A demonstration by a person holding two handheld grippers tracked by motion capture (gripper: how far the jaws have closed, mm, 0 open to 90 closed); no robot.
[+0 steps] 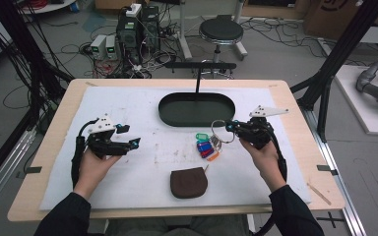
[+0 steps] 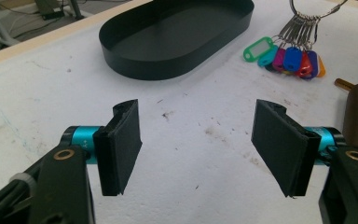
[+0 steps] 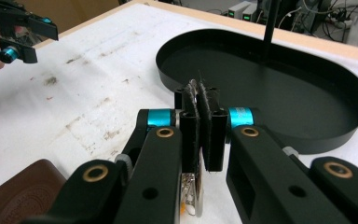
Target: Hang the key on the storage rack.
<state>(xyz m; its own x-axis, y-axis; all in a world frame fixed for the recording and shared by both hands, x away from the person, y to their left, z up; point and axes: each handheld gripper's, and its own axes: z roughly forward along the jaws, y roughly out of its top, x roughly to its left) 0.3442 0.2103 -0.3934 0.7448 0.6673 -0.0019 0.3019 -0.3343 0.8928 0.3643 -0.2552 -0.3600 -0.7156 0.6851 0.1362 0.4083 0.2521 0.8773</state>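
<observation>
On the white mat (image 1: pixel 128 172) that covered the wooden table (image 1: pixel 54 147), the right gripper (image 1: pixel 232 127) had its jaws pressed together on the big wire ring of a key ring (image 1: pixel 221 131). The right gripper view showed the two black pads shut flat on thin metal, with a bit of bright metal hanging below them. From that ring a bunch of coloured key tags (image 1: pixel 205 147) hung down and lay on the mat, just left of the right hand (image 1: pixel 261 152); in the left gripper view the tags (image 2: pixel 286 57) (green, teal, pink, blue, red, purple and orange) fanned out under short metal links.

The left gripper (image 1: pixel 128 136) stood well apart from the bunch, held above the mat on the left side. Its jaws were spread wide with bare mat between them, gripping nothing, as its own view (image 2: pixel 196 144) made plain.

A black oval tray (image 1: pixel 170 118) sat at the far middle of the mat, beyond the keys and near the right gripper; the right gripper view showed its rim (image 3: pixel 261 140) just behind the closed jaws. A brown pouch (image 1: pixel 189 183) lay near the front edge, between the two hands and just beside the tags.
</observation>
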